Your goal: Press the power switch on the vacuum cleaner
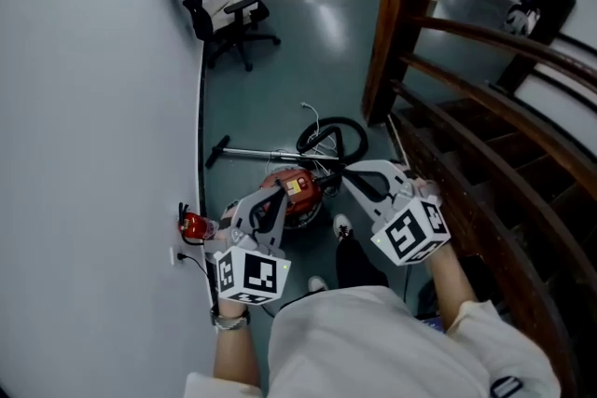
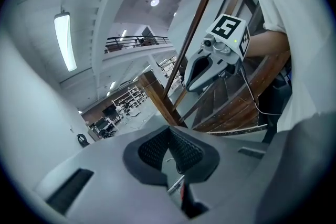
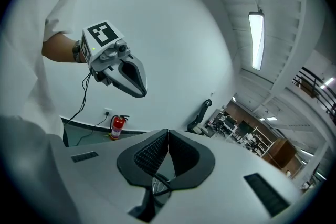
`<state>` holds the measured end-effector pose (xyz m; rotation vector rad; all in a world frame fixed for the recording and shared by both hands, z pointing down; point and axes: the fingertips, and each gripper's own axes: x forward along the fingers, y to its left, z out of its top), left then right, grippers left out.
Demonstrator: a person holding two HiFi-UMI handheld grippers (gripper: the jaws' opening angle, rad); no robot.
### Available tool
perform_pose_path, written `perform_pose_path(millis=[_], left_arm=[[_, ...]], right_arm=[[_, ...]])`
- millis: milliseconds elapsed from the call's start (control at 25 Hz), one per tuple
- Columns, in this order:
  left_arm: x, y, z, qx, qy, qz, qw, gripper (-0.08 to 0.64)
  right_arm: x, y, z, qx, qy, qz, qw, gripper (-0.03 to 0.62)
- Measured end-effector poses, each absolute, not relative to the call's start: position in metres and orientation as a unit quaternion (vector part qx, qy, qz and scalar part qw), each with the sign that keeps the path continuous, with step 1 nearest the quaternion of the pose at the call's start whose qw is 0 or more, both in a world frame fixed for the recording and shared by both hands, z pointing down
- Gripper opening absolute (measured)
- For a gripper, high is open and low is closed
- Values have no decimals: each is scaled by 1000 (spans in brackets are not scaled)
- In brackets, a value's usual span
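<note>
Vacuum cleaner [image 1: 297, 189] lies on the floor [image 1: 280, 79] below my left gripper [image 1: 265, 205] and beside my right gripper [image 1: 362, 177], both with jaws together, empty. It looks a rigid, heavyish canister; I'd prod its switch with closed tips, not grasp.

The left gripper [image 1: 266, 210] and the right gripper [image 1: 359, 182] are held side by side but apart, just in front of the person's torso. Both point away and downward, the right one slightly farther out. Each has its jaws pressed together, with nothing between them. The bare left forearm [image 1: 233, 345] rises at the near left, and the right forearm [image 1: 459, 280] reaches out at the near right.
</note>
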<state>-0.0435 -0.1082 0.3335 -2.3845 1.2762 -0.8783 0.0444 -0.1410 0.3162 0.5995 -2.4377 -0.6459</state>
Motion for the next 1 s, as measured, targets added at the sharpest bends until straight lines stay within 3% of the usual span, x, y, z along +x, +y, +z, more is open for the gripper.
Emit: perform_pose_path(millis=[1000], left_arm=[[-26,-79,296,-826,454,-277,188,2]], right_arm=[[67,-106,275,256,-893,-276,247,28]])
